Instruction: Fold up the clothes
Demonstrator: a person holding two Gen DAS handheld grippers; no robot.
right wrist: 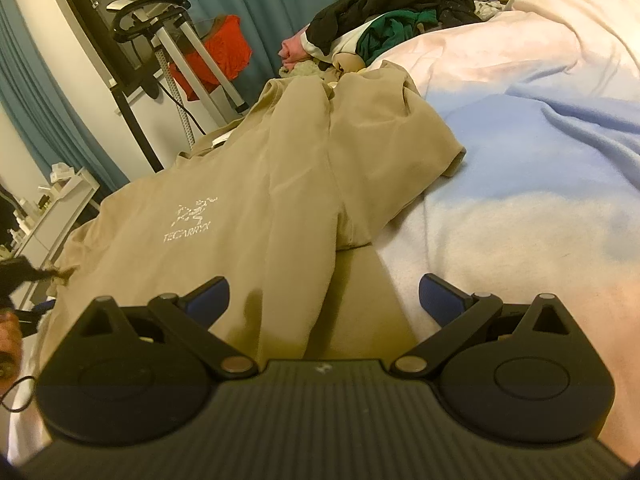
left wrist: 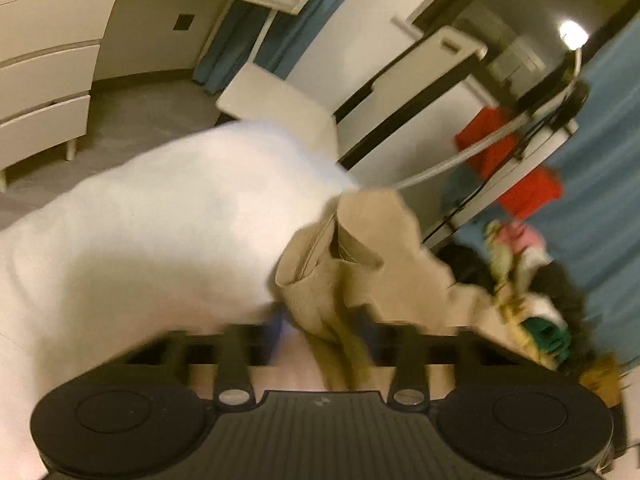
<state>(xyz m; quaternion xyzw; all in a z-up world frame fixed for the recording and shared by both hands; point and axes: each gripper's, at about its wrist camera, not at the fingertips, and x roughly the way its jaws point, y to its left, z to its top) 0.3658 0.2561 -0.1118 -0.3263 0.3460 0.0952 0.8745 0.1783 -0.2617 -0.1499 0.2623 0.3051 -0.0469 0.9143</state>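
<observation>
A beige T-shirt with a white chest logo lies spread on the pale bed cover. My right gripper is open, its blue pads either side of the shirt's near hem, just above the cloth. In the left wrist view, my left gripper is shut on a bunched edge of the beige T-shirt, lifted above the bed cover; the image is motion-blurred. The left gripper also shows at the far left edge of the right wrist view, holding the shirt's corner.
A pile of dark, green and pink clothes lies at the far end of the bed. A garment steamer stand with red cloth stands by the blue curtain. White drawers and a white chair stand beyond.
</observation>
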